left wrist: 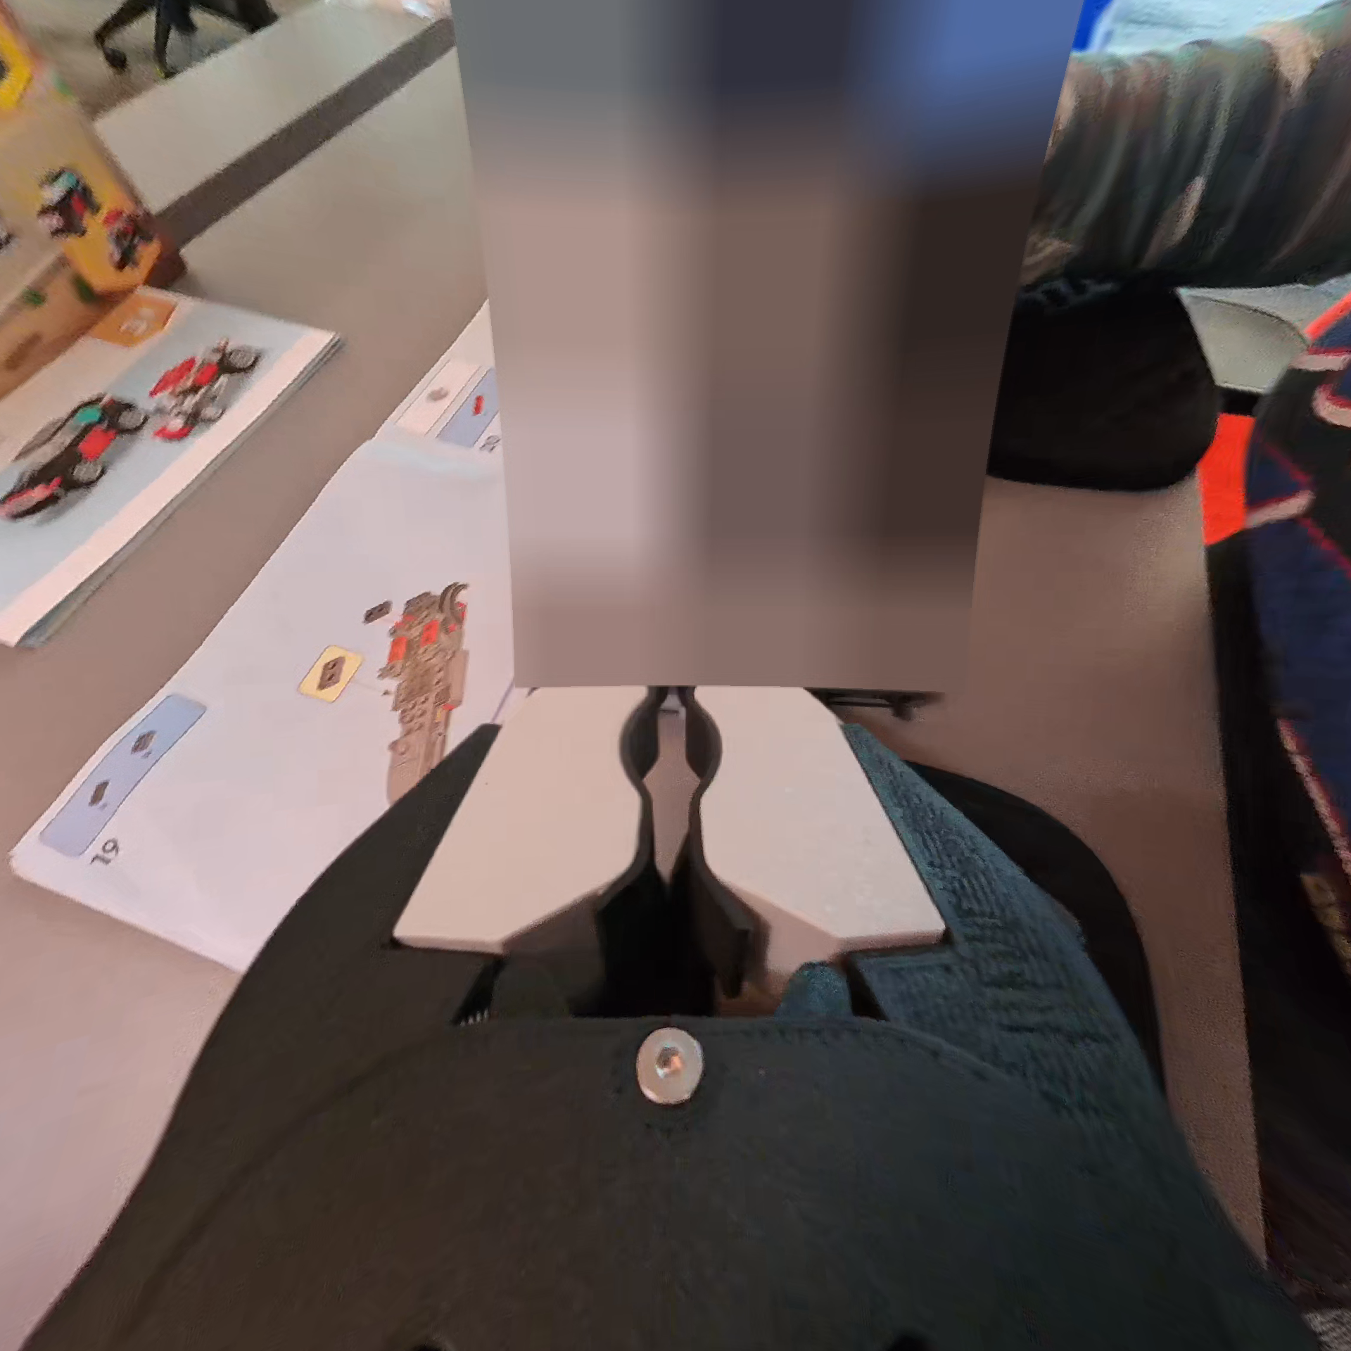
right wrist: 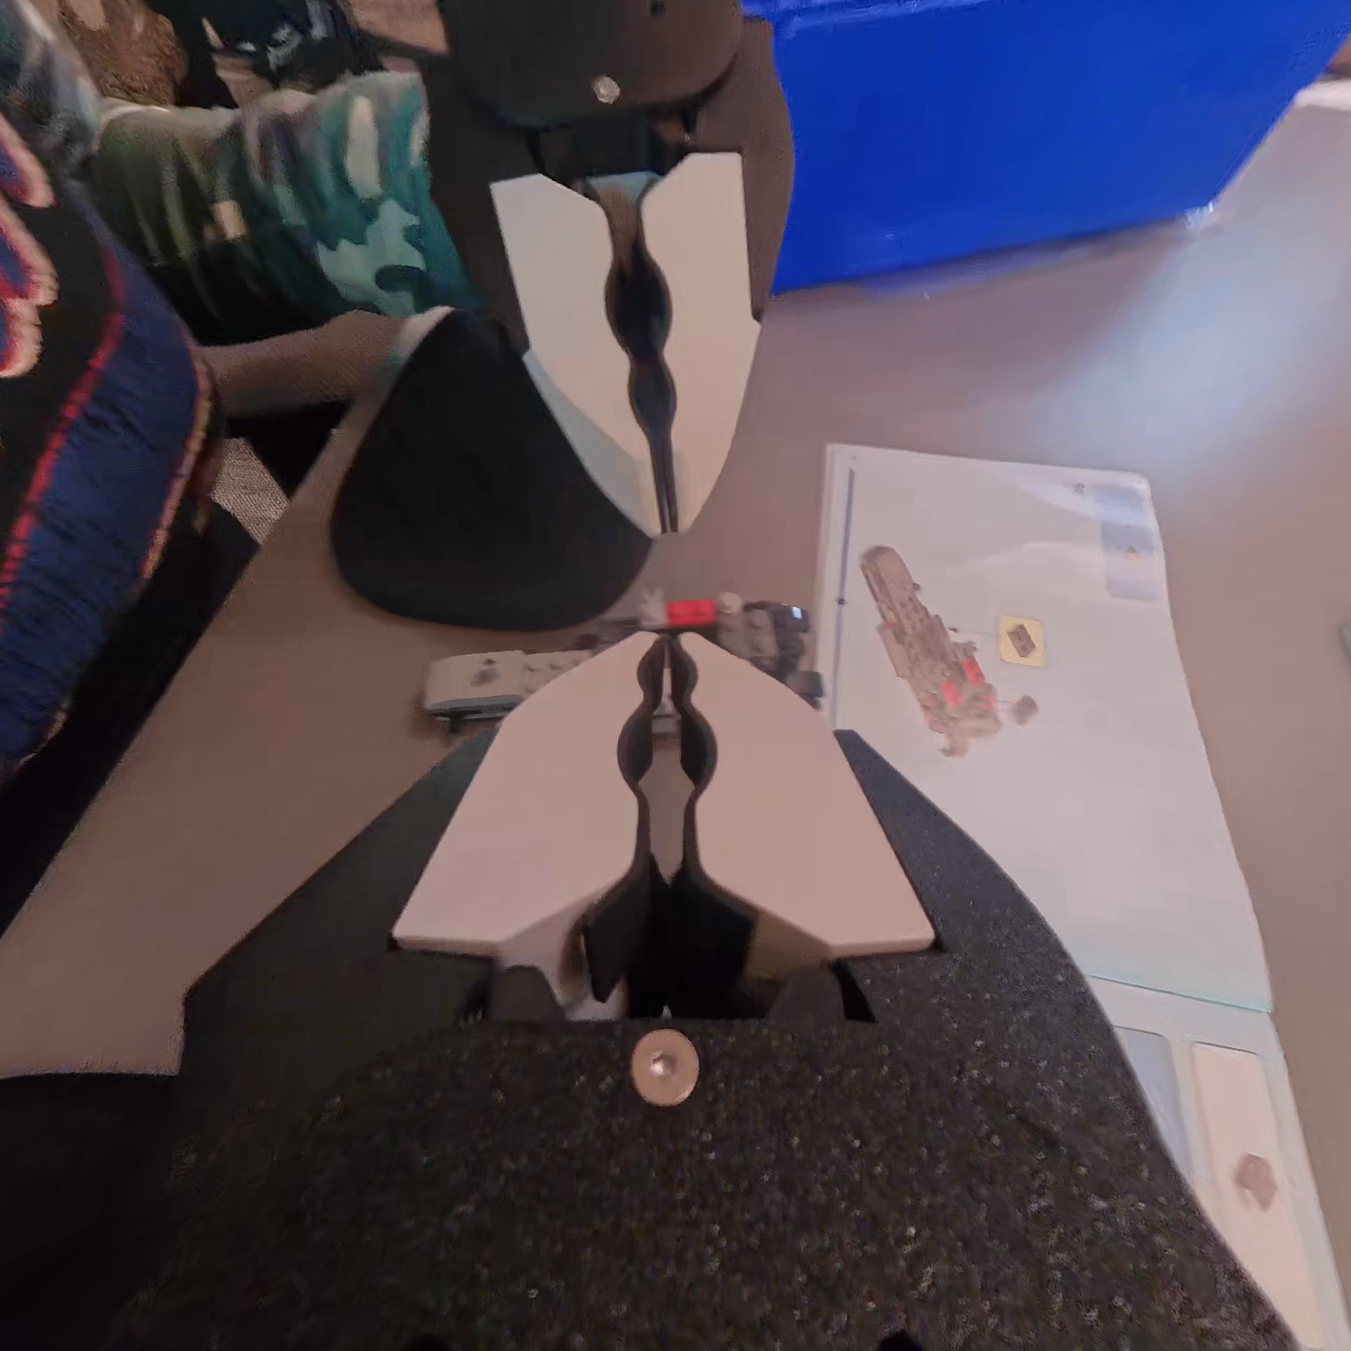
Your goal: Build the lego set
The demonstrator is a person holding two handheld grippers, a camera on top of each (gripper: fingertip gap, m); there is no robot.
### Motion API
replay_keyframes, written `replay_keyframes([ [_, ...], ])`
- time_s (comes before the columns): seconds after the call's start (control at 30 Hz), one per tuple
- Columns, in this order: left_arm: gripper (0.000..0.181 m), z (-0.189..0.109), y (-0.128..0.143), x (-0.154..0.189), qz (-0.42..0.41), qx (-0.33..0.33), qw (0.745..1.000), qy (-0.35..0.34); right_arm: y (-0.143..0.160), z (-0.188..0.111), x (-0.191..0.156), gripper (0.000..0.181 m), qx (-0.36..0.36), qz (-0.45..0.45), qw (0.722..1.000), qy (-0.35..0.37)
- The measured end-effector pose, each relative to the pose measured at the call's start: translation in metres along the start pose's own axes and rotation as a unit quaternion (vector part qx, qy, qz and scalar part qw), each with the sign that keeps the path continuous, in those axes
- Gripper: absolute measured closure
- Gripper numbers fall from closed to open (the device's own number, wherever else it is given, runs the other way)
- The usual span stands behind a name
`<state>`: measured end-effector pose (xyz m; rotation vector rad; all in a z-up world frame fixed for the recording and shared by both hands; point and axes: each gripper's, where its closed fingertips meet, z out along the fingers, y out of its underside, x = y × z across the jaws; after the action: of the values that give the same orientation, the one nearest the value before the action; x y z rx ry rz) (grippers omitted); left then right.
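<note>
Jaws of the right gripper point(right wrist: 669, 647) are drawn to a narrow slit, tips right at the lego model point(right wrist: 760, 636) by its red brick point(right wrist: 691, 610). Whether they nip the thin dark edge there I cannot tell. The left gripper point(right wrist: 669, 520) faces it from across, pinched together with nothing visible between its tips, poised just above the model. In its own view the tips are hidden.

The model lies on the table point(right wrist: 950, 365), just beside the open instruction booklet point(right wrist: 1023, 731). It is probably light and rigid, yet only press-fitted — a sideways tug would likely pop small pieces off. The long grey body looks the safest place to hold, not the studded bits on top.

The table edge runs close on the person's side. A blue bin point(right wrist: 1023, 146) stands well beyond, and a second booklet point(left wrist: 146, 439) and the box point(left wrist: 73, 183) lie farther off — bare table between gives room.
</note>
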<state>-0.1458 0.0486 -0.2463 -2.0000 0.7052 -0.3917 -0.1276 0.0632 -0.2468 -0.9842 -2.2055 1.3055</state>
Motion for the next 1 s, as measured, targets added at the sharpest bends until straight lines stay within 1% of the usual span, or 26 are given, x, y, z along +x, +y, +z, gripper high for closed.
replay_keyframes([
  [0.03, 0.181, -0.001, -0.001, 0.007, 0.014, 0.002, 1.000, 0.003, 0.001, 0.001, -0.005, 0.181, 0.001, -0.007, 1.000, 0.006],
  [0.1, 0.181, 0.003, 0.006, 0.011, 0.045, -0.024, 0.999, -0.013, 0.009, 0.006, -0.008, 0.181, -0.020, -0.016, 0.999, 0.021],
  [0.17, 0.181, 0.009, 0.008, 0.012, 0.056, -0.034, 0.998, -0.022, 0.012, 0.011, -0.012, 0.181, -0.021, -0.007, 1.000, 0.012],
  [0.43, 0.181, 0.018, 0.017, 0.012, 0.027, -0.068, 0.997, -0.002, 0.016, 0.016, -0.006, 0.181, -0.022, 0.024, 0.999, 0.008],
  [0.57, 0.181, 0.019, 0.017, 0.012, 0.003, -0.069, 0.997, 0.013, 0.016, 0.019, -0.006, 0.181, -0.011, 0.041, 0.999, -0.002],
  [0.7, 0.181, 0.019, 0.017, 0.012, -0.005, -0.071, 0.997, 0.019, 0.016, 0.018, -0.007, 0.181, 0.005, 0.038, 0.999, -0.009],
  [0.8, 0.181, 0.019, 0.017, 0.012, -0.006, -0.074, 0.997, 0.017, 0.010, 0.009, -0.004, 0.181, 0.025, 0.034, 0.999, 0.002],
  [0.87, 0.181, 0.019, 0.017, 0.012, -0.010, -0.078, 0.997, 0.019, 0.011, 0.004, -0.002, 0.181, 0.020, 0.026, 0.999, 0.013],
  [0.93, 0.181, 0.019, 0.017, 0.012, -0.014, -0.083, 0.996, 0.019, 0.015, 0.006, -0.003, 0.181, 0.007, 0.017, 1.000, 0.015],
  [1.0, 0.181, 0.020, 0.017, 0.011, -0.016, -0.086, 0.996, 0.017, 0.015, 0.009, -0.005, 0.181, 0.015, 0.021, 1.000, 0.008],
])
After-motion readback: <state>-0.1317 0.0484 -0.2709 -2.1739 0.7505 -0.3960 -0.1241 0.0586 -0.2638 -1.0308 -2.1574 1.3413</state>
